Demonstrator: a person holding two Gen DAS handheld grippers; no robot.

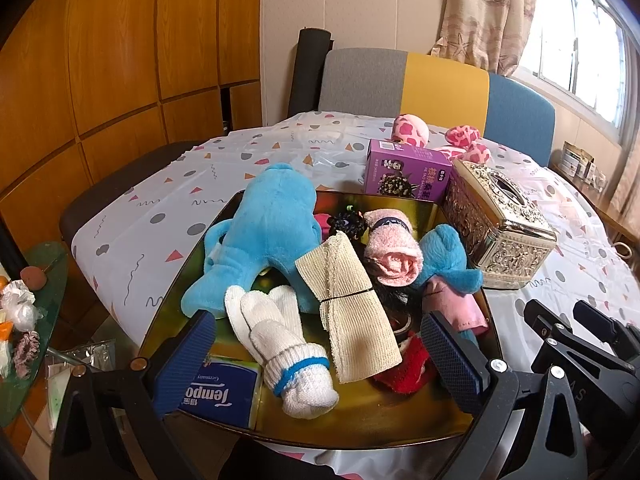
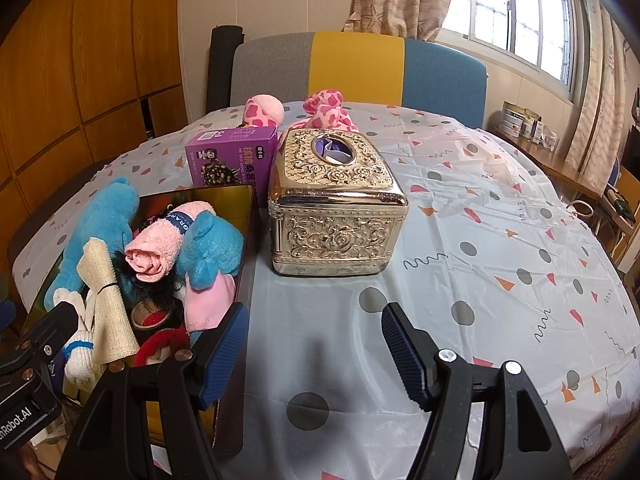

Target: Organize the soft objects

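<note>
Left to right: the left gripper (image 1: 316, 354), jaws apart and empty, hangs over the gold tray (image 1: 360, 420) where the soft objects are heaped — blue plush (image 1: 272, 224), white sock (image 1: 288, 352), beige cloth (image 1: 352, 304), pink towel (image 1: 394, 254) — while the right gripper (image 2: 314, 354), likewise released, idles over bare tablecloth (image 2: 500, 240).

A round table (image 2: 480, 240) covered by a white cloth printed with grey dots, coloured triangles and squiggles. An ornate golden tissue box (image 2: 336, 208) stands on the cloth as landmark. Just left of it lies a gold tray (image 1: 360, 420) heaped with soft items. Behind the tissue box and to its left stands a purple carton (image 2: 228, 156). Farther behind, near the table's far edge, lies a pink spotted plush toy (image 2: 320, 110).
</note>
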